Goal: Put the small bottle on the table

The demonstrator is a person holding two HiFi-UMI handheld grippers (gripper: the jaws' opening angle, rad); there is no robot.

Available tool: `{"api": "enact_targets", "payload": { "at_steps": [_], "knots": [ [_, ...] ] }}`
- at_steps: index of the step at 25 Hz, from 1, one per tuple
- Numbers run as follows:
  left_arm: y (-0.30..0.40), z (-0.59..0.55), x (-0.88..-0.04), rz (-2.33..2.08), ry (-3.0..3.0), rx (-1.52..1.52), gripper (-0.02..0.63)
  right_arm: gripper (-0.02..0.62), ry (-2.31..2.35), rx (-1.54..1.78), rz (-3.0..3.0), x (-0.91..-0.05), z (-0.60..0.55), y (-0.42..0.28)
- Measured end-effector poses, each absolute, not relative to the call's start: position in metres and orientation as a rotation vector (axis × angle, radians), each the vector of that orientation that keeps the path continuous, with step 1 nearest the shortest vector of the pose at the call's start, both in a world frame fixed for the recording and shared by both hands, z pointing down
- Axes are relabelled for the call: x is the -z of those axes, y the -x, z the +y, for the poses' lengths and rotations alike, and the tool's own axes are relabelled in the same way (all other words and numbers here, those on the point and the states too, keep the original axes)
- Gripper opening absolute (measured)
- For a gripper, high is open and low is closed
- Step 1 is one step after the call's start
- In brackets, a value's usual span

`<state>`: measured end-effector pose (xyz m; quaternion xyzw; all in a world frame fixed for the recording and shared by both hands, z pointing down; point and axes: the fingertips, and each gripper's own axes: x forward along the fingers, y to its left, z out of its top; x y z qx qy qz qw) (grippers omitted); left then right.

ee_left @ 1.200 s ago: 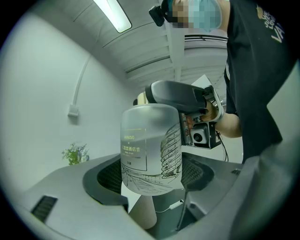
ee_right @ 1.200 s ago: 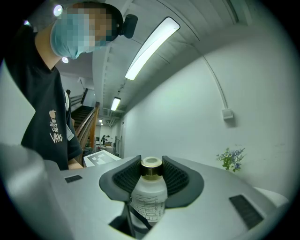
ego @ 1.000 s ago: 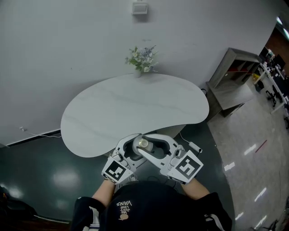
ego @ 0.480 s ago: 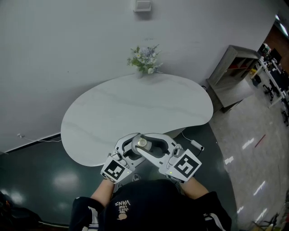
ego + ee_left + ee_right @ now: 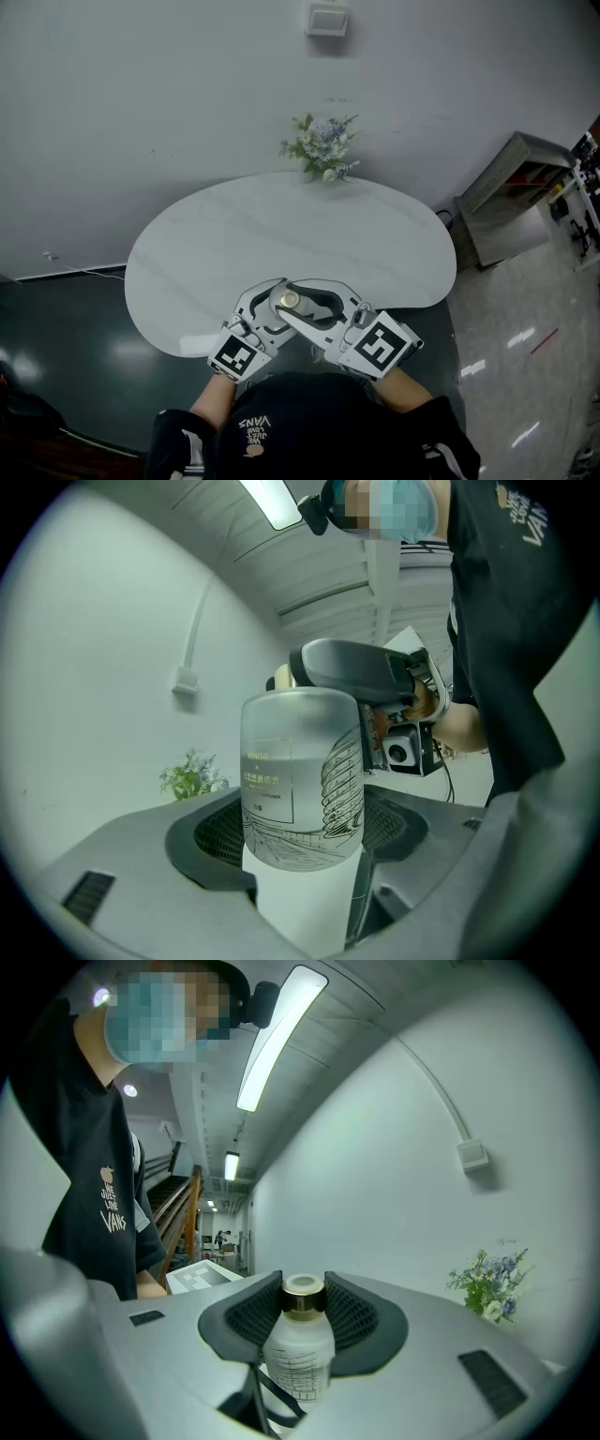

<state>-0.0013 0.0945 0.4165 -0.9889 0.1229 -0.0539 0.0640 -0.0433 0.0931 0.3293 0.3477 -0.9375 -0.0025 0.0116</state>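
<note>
Spanning most of the head view, the pale kidney-shaped tabletop (image 5: 281, 225) carries only a spray of flowers (image 5: 323, 148) at its far edge, so the near part looks like the likely landing place. Both tools meet over that near edge: the left gripper (image 5: 302, 841) has its jaws closed on the frosted body of the small bottle (image 5: 300, 761), probably to bear its weight. The right gripper (image 5: 302, 1324) pinches the gold cap (image 5: 302, 1296) and neck, likely keeping it upright; whether the base touches the surface I cannot tell.
</note>
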Motion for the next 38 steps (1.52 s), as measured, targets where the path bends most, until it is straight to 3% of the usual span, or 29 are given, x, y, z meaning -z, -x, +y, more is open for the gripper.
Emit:
{"api": "enact_targets", "payload": {
  "at_steps": [13, 22, 38],
  "knots": [
    [-0.071, 0.037, -0.428, 0.728, 2.911, 0.236, 0.364, 0.158, -0.768, 0.043, -2.998, -0.343, 0.048, -0.027],
    [-0.057, 0.002, -0.447, 0.876, 2.908, 0.308, 0.364, 0.158, -0.690, 0.059, -2.984, -0.358, 0.017, -0.014],
    [-0.004, -0.123, -0.478, 0.764, 2.940, 0.378, 0.364, 0.158, -0.918, -0.024, -2.882, -0.388, -0.112, 0.039]
  ]
}}
